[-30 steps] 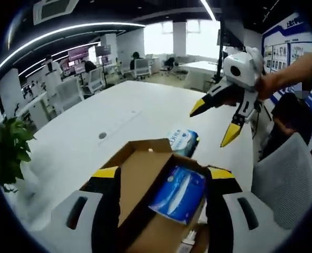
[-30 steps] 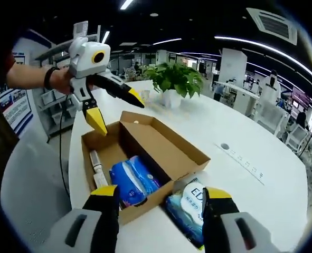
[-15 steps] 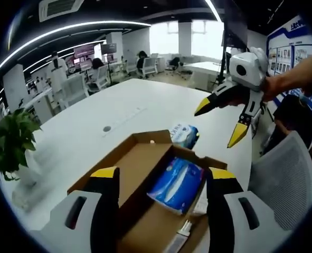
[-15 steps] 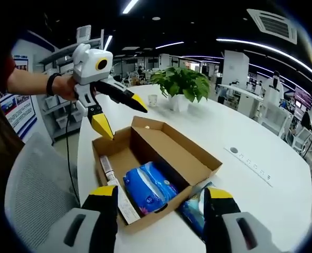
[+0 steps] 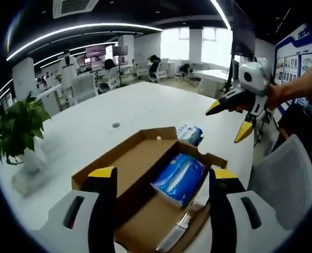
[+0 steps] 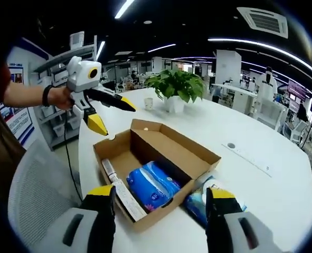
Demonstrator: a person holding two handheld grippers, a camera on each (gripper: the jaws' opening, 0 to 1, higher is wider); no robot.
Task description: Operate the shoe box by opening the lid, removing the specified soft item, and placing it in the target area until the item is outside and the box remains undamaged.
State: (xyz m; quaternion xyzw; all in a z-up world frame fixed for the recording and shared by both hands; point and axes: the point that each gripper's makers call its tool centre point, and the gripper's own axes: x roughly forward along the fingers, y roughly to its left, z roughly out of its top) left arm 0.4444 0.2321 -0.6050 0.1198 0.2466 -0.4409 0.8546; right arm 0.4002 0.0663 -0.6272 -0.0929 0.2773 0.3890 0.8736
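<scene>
An open cardboard shoe box [image 5: 145,158] [image 6: 192,153] lies on the white table [image 5: 119,105] [image 6: 266,184]. Inside it rests a blue soft pack [image 5: 179,178] [image 6: 153,184], with a white tube [image 5: 179,227] [image 6: 121,192] beside it. A second blue-and-white pack [image 5: 190,133] [image 6: 203,200] lies on the table just outside the box. My left gripper [image 5: 161,176] [image 6: 109,112] hovers open above the box's near end. My right gripper [image 6: 160,195] [image 5: 234,122] also stands open in the air, with nothing between its fingers.
A potted green plant [image 5: 16,129] [image 6: 178,84] stands on the table past the box. A grey mesh chair [image 5: 285,174] [image 6: 37,190] sits at the table's edge. Desks, chairs and people are in the office behind.
Both grippers have drawn back and up from the box, so it looks smaller and more fully in view. The box and both packs lie where they were.
</scene>
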